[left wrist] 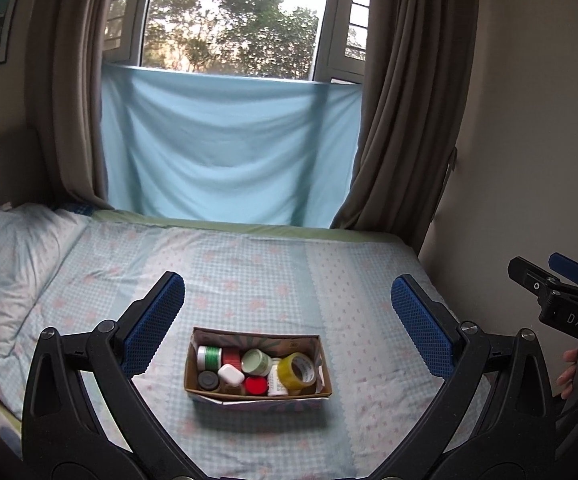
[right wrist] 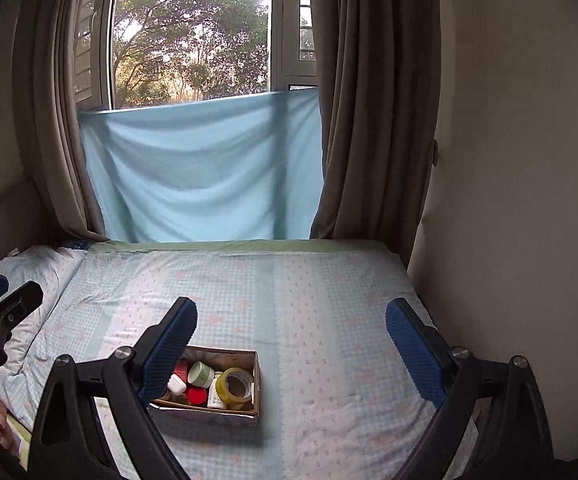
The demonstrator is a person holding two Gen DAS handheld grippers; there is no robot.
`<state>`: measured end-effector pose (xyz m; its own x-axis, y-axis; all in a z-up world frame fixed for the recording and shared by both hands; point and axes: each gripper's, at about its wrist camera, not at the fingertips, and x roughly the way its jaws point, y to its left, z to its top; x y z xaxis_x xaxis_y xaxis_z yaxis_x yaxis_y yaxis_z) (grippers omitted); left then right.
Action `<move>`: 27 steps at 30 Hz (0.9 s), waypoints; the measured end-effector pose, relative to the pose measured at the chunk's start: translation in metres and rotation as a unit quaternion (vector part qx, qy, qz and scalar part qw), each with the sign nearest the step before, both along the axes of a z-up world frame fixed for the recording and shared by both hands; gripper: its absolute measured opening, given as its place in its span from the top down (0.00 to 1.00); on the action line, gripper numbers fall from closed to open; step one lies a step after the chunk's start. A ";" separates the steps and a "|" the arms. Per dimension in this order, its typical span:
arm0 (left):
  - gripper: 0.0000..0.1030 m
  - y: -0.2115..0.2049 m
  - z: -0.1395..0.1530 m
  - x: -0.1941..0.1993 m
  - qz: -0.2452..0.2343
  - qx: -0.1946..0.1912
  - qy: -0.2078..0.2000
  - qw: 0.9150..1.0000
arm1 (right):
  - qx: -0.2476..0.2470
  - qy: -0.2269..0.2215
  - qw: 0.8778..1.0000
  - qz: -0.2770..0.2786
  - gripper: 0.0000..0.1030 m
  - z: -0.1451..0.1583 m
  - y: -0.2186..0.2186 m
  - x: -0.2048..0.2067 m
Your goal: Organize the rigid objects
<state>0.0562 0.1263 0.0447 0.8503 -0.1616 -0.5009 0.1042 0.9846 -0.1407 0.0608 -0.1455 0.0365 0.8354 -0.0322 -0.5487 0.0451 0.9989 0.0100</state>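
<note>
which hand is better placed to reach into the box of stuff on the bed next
Left, probably. The open cardboard box sits centred between the left tongs, both open and held above it. For the right tongs, also open, the box lies off to their left, partly behind one finger.

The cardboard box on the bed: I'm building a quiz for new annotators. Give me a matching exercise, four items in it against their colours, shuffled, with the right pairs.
All four lie in the cardboard box.

Things:
1. tape roll
2. earbud case
3. jar lid at the near wall
4. ribbon spool

Colours:
A. green
B. white
C. yellowish
D. red

Pairs: 1-C, 2-B, 3-D, 4-A
</note>
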 end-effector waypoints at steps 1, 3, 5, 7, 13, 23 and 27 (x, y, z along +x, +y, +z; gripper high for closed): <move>0.00 -0.001 0.000 -0.002 0.000 0.000 -0.001 1.000 | 0.000 -0.001 1.000 -0.001 0.09 0.001 -0.002 -0.002; 0.00 -0.003 0.001 -0.004 -0.001 0.002 -0.003 1.000 | 0.001 -0.004 1.000 -0.003 0.09 0.002 -0.004 -0.005; 0.00 -0.006 0.002 -0.006 -0.001 0.005 -0.006 1.000 | 0.004 -0.006 1.000 -0.005 0.09 0.003 -0.008 -0.008; 0.00 -0.008 0.004 -0.008 -0.002 0.006 -0.008 1.000 | 0.005 -0.007 1.000 -0.005 0.09 0.002 -0.010 -0.011; 0.00 -0.016 0.004 -0.011 -0.005 0.011 -0.009 1.000 | 0.009 -0.009 1.000 -0.002 0.09 0.001 -0.012 -0.011; 0.00 -0.023 0.005 -0.016 -0.004 0.018 -0.011 1.000 | 0.010 -0.014 1.000 0.004 0.09 -0.001 -0.015 -0.012; 0.00 -0.025 0.005 -0.016 -0.004 0.021 -0.012 1.000 | 0.010 -0.015 1.000 0.004 0.09 -0.001 -0.016 -0.011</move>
<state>0.0401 0.1018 0.0496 0.8608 -0.1469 -0.4873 0.1141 0.9888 -0.0965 0.0497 -0.1616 0.0355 0.8515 -0.0155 -0.5241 0.0374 0.9988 0.0311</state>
